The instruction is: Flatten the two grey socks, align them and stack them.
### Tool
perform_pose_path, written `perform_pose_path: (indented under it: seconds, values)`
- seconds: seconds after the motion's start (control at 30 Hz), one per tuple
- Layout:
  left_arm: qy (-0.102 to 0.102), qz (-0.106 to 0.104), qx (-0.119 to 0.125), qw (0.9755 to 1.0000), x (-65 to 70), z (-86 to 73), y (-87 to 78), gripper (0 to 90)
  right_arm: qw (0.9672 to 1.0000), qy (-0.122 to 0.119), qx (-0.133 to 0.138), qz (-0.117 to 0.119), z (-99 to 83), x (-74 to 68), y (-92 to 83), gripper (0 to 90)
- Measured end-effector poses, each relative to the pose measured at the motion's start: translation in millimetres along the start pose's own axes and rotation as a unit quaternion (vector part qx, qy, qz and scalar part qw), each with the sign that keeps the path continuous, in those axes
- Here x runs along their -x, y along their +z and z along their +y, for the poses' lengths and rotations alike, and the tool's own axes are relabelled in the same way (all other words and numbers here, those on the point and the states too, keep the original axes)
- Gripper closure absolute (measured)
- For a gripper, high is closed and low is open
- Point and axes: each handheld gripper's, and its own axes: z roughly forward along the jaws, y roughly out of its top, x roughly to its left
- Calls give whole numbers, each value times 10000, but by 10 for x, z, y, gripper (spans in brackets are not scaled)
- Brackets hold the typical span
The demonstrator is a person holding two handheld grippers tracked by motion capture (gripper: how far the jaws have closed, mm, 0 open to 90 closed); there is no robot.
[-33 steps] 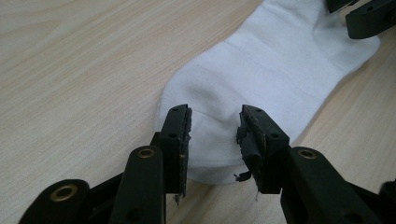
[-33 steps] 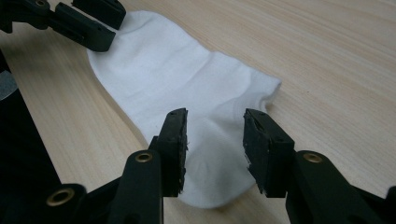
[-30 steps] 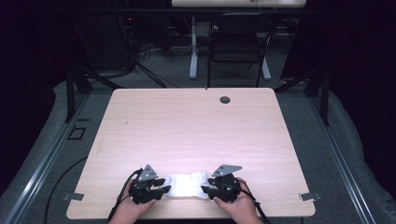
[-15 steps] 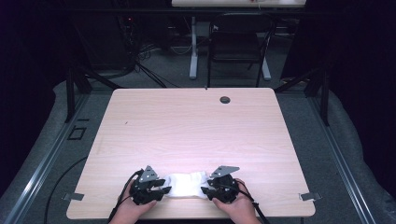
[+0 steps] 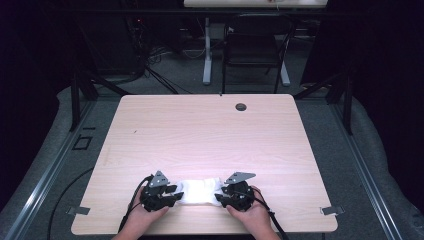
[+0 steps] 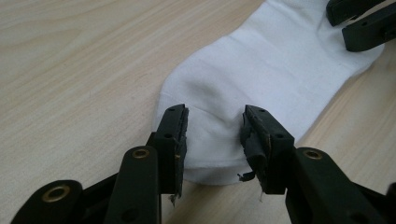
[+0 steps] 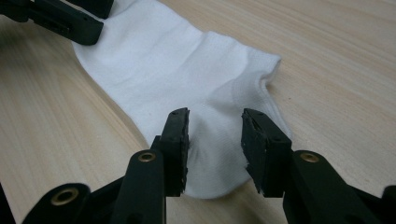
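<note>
A white sock [image 5: 199, 191] lies flat near the front edge of the wooden table [image 5: 210, 135], stretched left to right between my two grippers. My left gripper [image 5: 172, 196] rests on the sock's left end. In the left gripper view, its jaws [image 6: 215, 135] stand apart over the sock [image 6: 261, 79], with slightly wrinkled cloth between the pads. My right gripper [image 5: 220, 196] sits on the sock's right end. In the right gripper view, its jaws [image 7: 215, 135] are open astride a low fold of the sock [image 7: 177, 65]. Each gripper view shows the other gripper's black jaws at the far end.
A dark round grommet [image 5: 241, 107] sits near the table's far edge. Bare wood stretches from the sock to the far side. A chair [image 5: 255, 50] and a table leg stand on the floor behind. The front edge runs just below my hands.
</note>
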Motion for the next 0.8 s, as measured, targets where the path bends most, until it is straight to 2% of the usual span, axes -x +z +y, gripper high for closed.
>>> perform_pose_path:
  seconds: [0.07,0.43,0.63,0.8]
  values:
    - [-73,-8,27,10000,-8,6,13,598,10000,-7,36,-14,8,12,10,620]
    - [-91,30,53,9999,-47,28,34,597,9999,75,92,-59,30,49,35,621]
    - [-189,-15,91,9998,-61,26,32,594,9999,77,98,-57,35,63,39,618]
    - [-238,28,179,9996,-64,36,-16,550,9997,90,213,-73,47,57,-1,599]
